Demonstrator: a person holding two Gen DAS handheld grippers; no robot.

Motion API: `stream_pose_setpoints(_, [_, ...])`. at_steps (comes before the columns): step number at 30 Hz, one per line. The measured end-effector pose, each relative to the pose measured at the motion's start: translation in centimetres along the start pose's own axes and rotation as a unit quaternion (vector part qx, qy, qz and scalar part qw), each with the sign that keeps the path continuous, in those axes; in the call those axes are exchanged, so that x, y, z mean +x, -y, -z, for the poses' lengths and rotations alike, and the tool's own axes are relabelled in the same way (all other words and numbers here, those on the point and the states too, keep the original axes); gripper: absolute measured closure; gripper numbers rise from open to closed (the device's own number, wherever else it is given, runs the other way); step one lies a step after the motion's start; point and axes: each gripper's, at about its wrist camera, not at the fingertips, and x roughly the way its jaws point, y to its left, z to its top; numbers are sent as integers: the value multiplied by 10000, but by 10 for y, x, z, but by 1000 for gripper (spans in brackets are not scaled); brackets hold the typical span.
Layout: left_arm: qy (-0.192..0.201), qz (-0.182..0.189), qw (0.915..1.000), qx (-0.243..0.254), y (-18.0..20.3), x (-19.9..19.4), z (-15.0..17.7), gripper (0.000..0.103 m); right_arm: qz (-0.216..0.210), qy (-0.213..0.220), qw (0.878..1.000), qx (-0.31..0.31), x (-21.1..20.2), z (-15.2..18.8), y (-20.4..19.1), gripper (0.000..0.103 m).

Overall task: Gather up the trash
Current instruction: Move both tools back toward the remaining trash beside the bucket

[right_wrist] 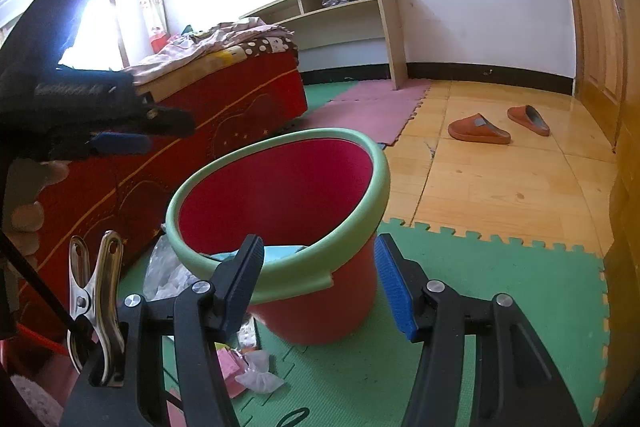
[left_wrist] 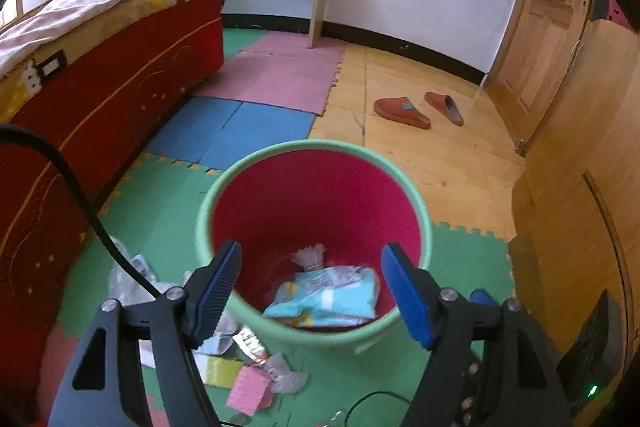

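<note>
So the left gripper [left_wrist: 312, 291] is hanging over the bucket [left_wrist: 424, 211] with its jaws wide apart and nothing between them. A pale blue wrapper [left_wrist: 328, 299] lies at the bottom of the bucket, straight ahead of the jaws and below them. My read: that hand has just dropped a piece off, and the next job is fetching more.

The rest of the trash sits on the green mat [left_wrist: 168, 211], outside the bucket on the left jaw's side and under it: a pink card [left_wrist: 248, 389], a shiny foil wrapper [left_wrist: 250, 341], a yellow-green card [left_wrist: 218, 371] and crumpled clear plastic [left_wrist: 128, 279].

If I were doing it, I'd lift clear of the rim before swinging over, then come down on one piece only. The pink card looks flat, so I'd nip it by an edge. Also watch the black cable [left_wrist: 80, 187] running across that pile.

The right gripper [right_wrist: 316, 287] has its jaws parted around the near rim of the bucket. They look to straddle it without pinching, though I can't say for sure that neither pad touches.

Hard to make out: how much trash is hiding behind the left gripper's body, and what's printed on anything. A metal clip [right_wrist: 94, 291] and the frame edge cut off the pile in the right wrist view.
</note>
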Motion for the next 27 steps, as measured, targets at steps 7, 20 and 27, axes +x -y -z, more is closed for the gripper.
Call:
stream_pose_setpoints(7, [-139,-347,9992,-120,-33,-21,28,27,-242,-119,9996,-53,2,2,-12,44])
stream_pose_setpoints(20, [-480,-636,9945,-674,-101,-25,98,27,-519,-489,9955,-622,7,20,-52,44])
stream_pose_setpoints(27, [-897,-514,9905,-907,-111,5,138,27,-674,-789,9922,-694,12,29,-62,44])
